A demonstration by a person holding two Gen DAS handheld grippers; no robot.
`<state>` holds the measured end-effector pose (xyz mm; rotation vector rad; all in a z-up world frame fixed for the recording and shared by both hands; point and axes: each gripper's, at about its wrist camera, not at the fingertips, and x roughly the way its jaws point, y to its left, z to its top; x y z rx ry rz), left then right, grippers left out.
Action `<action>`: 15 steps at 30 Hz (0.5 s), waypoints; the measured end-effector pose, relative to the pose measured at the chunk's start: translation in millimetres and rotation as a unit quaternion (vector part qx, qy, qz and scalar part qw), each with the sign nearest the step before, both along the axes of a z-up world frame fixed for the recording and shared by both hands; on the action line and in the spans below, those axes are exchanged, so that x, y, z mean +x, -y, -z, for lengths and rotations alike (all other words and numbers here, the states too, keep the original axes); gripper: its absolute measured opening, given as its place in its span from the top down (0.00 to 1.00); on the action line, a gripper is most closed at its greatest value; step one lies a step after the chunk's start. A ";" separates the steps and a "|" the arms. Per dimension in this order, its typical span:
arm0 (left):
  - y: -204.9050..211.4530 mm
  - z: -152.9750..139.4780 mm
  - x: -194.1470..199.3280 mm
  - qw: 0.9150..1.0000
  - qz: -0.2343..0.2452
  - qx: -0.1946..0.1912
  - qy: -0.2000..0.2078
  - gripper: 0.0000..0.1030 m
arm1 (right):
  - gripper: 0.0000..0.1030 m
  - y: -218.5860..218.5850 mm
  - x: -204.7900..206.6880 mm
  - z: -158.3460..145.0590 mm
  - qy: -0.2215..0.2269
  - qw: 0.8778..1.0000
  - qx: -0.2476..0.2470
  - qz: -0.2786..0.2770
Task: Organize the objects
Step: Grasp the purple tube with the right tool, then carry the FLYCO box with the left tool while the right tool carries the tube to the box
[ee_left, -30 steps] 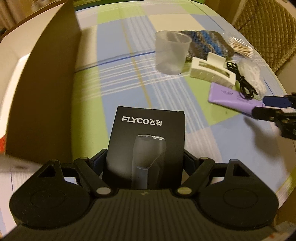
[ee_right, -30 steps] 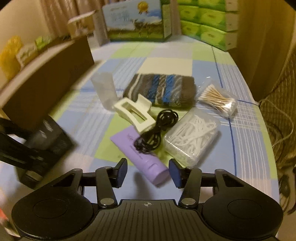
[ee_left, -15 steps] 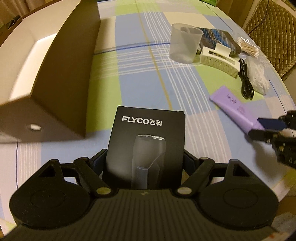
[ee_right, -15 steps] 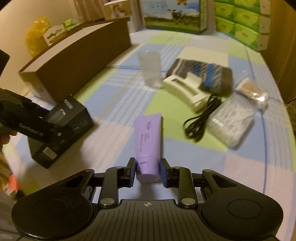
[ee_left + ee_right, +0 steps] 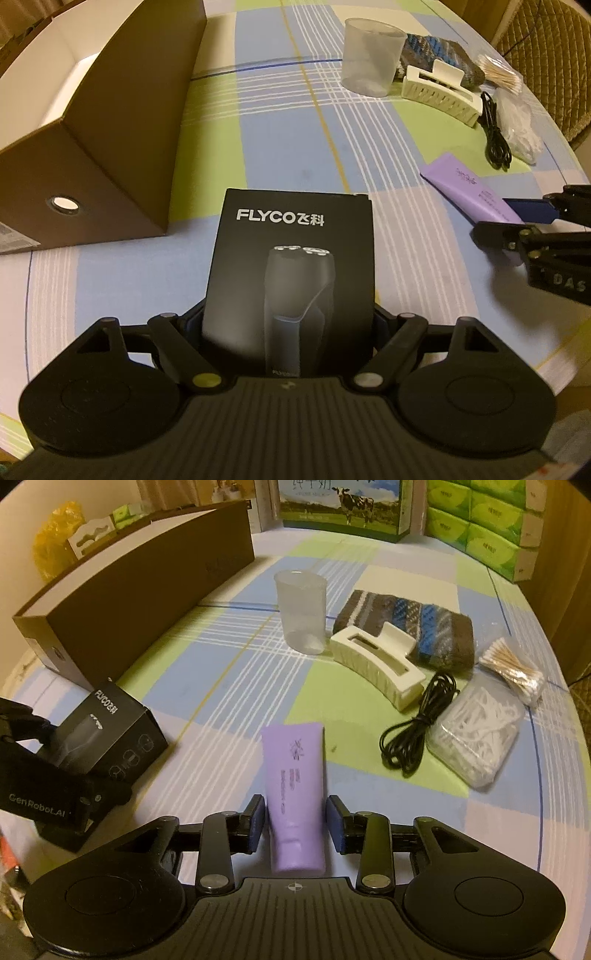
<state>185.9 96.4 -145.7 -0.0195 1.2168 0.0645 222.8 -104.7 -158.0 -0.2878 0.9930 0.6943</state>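
Purple tube between parted right tongs, pads just opening; left tongs clamp black box.

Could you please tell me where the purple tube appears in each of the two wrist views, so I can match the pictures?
Left wrist view: the purple tube lies at the right, its near end between the fingers of the right hand-held gripper.
Right wrist view: the purple tube lies at bottom centre, pointing away from the camera, between the fingers, with gaps showing on both sides.
Shared landmark: the cream hair clip, beyond the tube in both.
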 end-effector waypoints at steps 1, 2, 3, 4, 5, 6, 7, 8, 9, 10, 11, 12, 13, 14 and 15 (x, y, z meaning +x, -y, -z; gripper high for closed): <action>-0.4 -0.1 0.2 1.000 -0.004 -0.002 0.002 0.24 | 0.71 -1.9 -1.3 0.1 0.005 1.000 -0.006 -0.003; 0.0 -0.3 0.0 1.000 -0.005 -0.001 0.005 0.24 | 0.71 -4.1 -2.5 0.3 0.010 1.000 -0.013 -0.007; 0.3 -0.8 0.2 1.000 -0.004 -0.001 0.007 0.25 | 0.71 -5.4 -3.4 0.5 0.012 1.000 -0.016 -0.009; 0.5 -1.3 0.0 1.000 -0.004 -0.001 0.008 0.25 | 0.71 -5.4 -3.9 0.8 0.012 1.000 -0.016 -0.009; 0.2 -1.7 -0.3 1.000 -0.005 -0.001 0.009 0.25 | 0.71 -5.5 -3.8 0.9 0.010 1.000 -0.016 -0.009; 0.3 -2.1 -0.5 1.000 -0.006 -0.001 0.010 0.25 | 0.71 -5.4 -3.8 0.8 0.009 1.000 -0.015 -0.008; 0.5 -2.4 -0.4 1.000 -0.006 -0.001 0.011 0.25 | 0.71 -5.2 -4.2 0.7 0.008 1.000 -0.015 -0.007; 0.5 -2.2 -0.7 1.000 -0.007 -0.001 0.011 0.25 | 0.71 -5.5 -4.8 0.4 0.007 1.000 -0.016 -0.006; 0.6 -2.1 -1.1 1.000 -0.008 -0.001 0.012 0.25 | 0.71 -5.9 -5.5 0.2 0.006 1.000 -0.017 -0.007; 0.6 -1.9 -1.1 1.000 -0.009 -0.001 0.012 0.25 | 0.71 -5.8 -5.8 0.0 0.005 1.000 -0.017 -0.007; 0.6 -1.9 -1.4 1.000 -0.009 -0.001 0.012 0.25 | 0.71 -6.0 -6.4 -0.3 0.004 1.000 -0.017 -0.006; 0.6 -2.0 -1.7 1.000 -0.009 -0.002 0.012 0.25 | 0.71 -5.9 -6.8 -0.2 0.003 1.000 -0.017 -0.006; 0.6 -1.7 -1.5 1.000 -0.009 -0.002 0.012 0.25 | 0.71 -5.4 -7.0 -0.3 0.000 1.000 -0.016 -0.005; 0.5 -1.7 -1.9 1.000 -0.008 -0.003 0.012 0.25 | 0.71 -5.3 -7.1 -0.5 -0.002 1.000 -0.015 -0.004; 0.3 -1.5 -2.4 1.000 -0.007 -0.004 0.011 0.25 | 0.71 -5.0 -7.3 -0.7 -0.004 1.000 -0.013 -0.003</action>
